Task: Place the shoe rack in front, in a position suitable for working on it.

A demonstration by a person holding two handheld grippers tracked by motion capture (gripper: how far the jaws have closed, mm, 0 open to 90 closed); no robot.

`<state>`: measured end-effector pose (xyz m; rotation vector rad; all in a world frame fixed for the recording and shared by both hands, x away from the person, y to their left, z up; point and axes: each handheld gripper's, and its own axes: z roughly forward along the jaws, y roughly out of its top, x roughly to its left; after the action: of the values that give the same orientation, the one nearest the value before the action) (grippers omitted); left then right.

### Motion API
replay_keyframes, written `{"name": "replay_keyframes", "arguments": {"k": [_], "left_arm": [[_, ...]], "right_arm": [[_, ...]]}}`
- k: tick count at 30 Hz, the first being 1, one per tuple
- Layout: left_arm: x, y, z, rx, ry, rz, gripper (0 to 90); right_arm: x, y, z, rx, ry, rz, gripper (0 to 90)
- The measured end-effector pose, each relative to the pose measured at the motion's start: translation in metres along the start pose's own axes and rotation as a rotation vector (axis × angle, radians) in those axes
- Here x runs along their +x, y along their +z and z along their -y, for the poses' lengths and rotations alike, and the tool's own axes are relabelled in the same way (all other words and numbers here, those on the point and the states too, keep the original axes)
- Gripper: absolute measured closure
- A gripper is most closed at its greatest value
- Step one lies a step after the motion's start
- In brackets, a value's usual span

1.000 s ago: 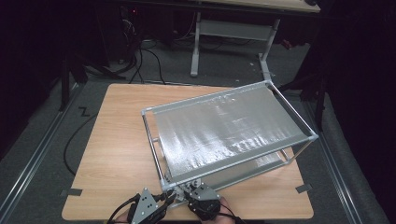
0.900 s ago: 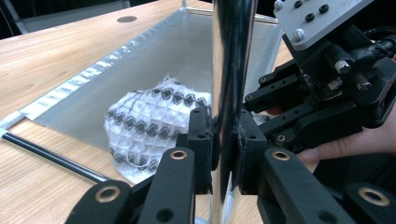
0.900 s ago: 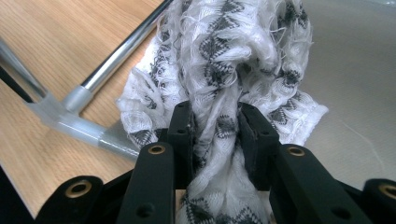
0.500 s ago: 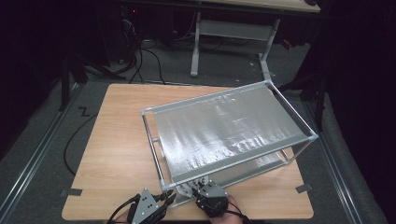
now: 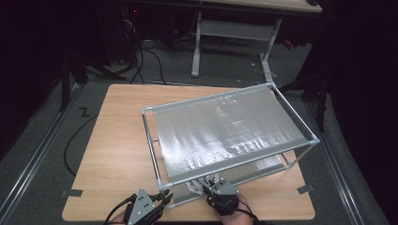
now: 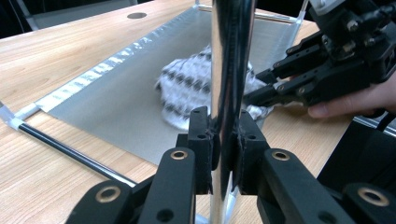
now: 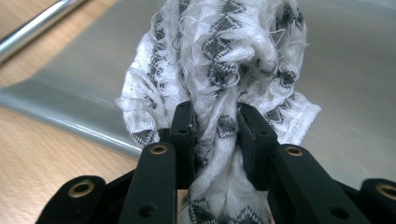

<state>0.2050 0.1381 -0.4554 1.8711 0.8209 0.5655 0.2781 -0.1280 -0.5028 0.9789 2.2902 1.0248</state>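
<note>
While the rack [image 5: 225,136] is standing on the table [image 5: 117,140], the left claw [image 5: 162,199] and right claw [image 5: 206,185] are working at its near edge. Left claw [image 6: 223,140] is pinching a post [image 6: 229,70], cloth [image 6: 187,88] just beyond. Right claw [image 7: 217,126] is pinching the cloth [image 7: 219,51] on the rack's lower shelf [image 7: 350,70].

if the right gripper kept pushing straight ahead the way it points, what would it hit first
Most likely the grey lower shelf sheet of the rack: the right gripper, shut on the patterned cloth, points along it. Depth past the cloth is unclear.
</note>
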Motion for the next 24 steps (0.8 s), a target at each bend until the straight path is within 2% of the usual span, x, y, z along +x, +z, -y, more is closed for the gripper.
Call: {"name": "replay_keyframes", "arguments": {"k": [2, 14, 19, 23, 24], "left_arm": [[0.000, 0.000, 0.000, 0.000, 0.000, -0.002, 79.8], [0.007, -0.003, 0.002, 0.006, -0.020, -0.024, 79.8], [0.007, -0.003, 0.001, 0.005, -0.022, -0.028, 79.9], [0.006, -0.003, 0.001, 0.007, -0.022, -0.028, 80.0], [0.006, -0.003, 0.002, 0.005, -0.018, -0.029, 80.0]], "right_arm": [[-0.003, -0.001, 0.001, 0.001, 0.003, 0.007, 70.7], [-0.061, -0.015, 0.019, 0.016, 0.079, 0.118, 71.6], [-0.081, -0.021, 0.026, 0.019, 0.101, 0.167, 71.6], [-0.091, -0.024, 0.030, 0.023, 0.107, 0.192, 71.6], [-0.098, -0.027, 0.033, 0.023, 0.122, 0.205, 71.6]]}}
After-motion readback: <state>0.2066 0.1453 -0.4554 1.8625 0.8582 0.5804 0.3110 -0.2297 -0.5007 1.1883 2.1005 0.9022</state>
